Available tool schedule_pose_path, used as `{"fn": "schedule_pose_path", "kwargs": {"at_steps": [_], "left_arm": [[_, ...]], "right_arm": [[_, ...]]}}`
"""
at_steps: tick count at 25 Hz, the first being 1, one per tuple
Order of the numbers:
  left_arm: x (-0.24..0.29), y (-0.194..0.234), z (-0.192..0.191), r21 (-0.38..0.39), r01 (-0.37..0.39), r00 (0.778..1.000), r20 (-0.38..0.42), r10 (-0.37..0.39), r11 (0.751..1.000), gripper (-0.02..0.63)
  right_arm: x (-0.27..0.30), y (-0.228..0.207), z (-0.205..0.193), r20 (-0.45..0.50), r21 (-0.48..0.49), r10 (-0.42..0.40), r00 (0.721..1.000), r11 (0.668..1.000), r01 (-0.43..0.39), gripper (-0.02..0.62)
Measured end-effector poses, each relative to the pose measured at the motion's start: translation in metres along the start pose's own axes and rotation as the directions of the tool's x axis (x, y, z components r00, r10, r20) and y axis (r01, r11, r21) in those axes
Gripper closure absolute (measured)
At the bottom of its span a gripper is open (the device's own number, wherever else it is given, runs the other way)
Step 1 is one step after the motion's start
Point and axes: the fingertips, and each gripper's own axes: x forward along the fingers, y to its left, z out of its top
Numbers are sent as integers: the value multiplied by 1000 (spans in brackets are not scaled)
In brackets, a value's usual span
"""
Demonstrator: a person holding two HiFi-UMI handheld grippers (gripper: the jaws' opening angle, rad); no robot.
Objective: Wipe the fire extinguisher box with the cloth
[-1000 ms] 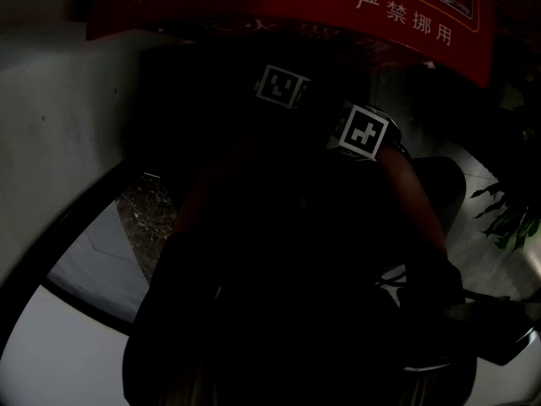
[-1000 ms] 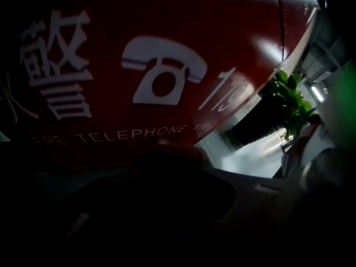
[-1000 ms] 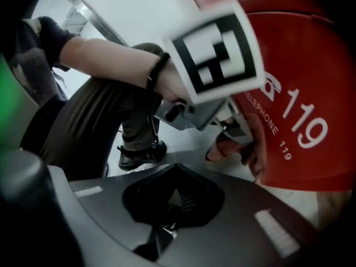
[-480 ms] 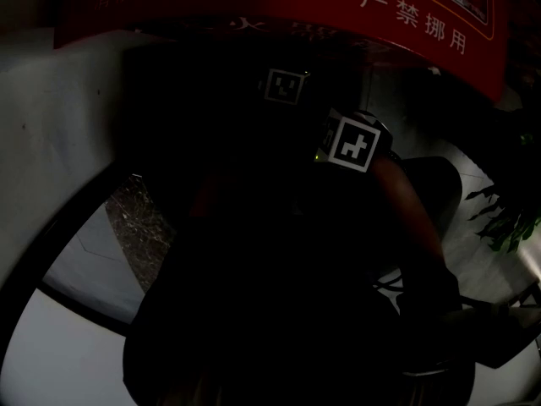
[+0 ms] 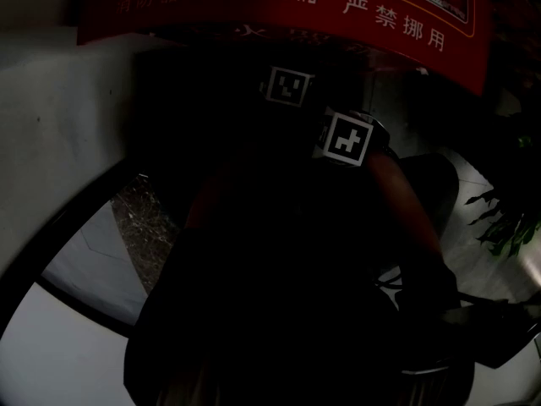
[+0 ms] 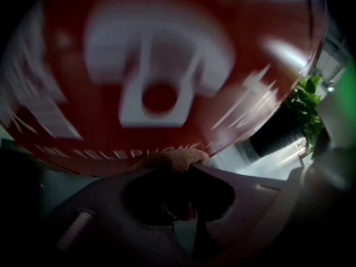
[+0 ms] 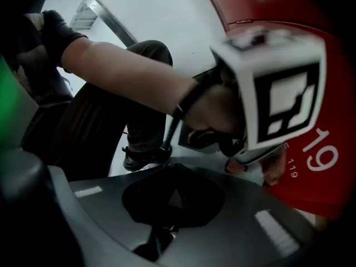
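Since a second ago the right gripper's marker cube (image 5: 348, 138) has slid a little to the left. It is closing on the left gripper's marker cube (image 5: 286, 85), which has kept its place just under the lower edge of the red fire extinguisher box (image 5: 211, 11). The picture from half a second ago shows the same slow drift. Judged from this, wiping is under way on one small patch and not travelling along the box.

Left: the left gripper (image 6: 177, 172), held in the person's left hand (image 7: 214, 113), is clamped on a tan cloth (image 6: 169, 159). The wad at the jaw tips presses on the box's red front just below the white telephone symbol (image 6: 158, 65). That view is smeared, which suggests a stroke in progress.

Centre: the right gripper (image 7: 173, 168) hangs near the box, just beside the left one, with its jaws together and nothing between them. It appears to take no part in the wipe.

Right: a dark pot (image 6: 275, 138) on the floor holds a green plant (image 6: 305, 102), well apart from the cloth. Only the box's front shows; what it contains cannot be seen.
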Motion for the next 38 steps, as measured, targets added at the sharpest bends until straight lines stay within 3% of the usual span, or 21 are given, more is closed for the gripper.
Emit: {"fn": "schedule_pose_path", "kwargs": {"at_steps": [4,6,9,14,22,29,38], "left_arm": [[-29,0,12,28,-32,999,28,31,999,555],[-39,-6,17,13,-10,999,42,10,1000,555],[-54,-18,35,37,43,992,116,-47,998,555],[-94,-30,42,78,92,988,118,-101,993,555],[-159,-41,70,186,64,964,244,-109,981,555],[-227,-75,103,307,36,897,410,-166,951,555],[-318,-117,144,463,-79,766,596,-244,883,555]], "right_arm": [[5,21,-13,-89,22,86,992,996,-84,595],[4,29,-22,-125,48,107,986,994,-102,597],[-3,26,-26,-138,73,65,988,996,-56,597],[-24,24,-33,-172,42,29,985,999,-23,597],[-29,24,-23,-133,23,45,990,999,-42,597],[-26,23,-37,-199,14,61,978,998,-59,595],[-23,23,-26,-187,-16,56,981,998,-60,597]]}}
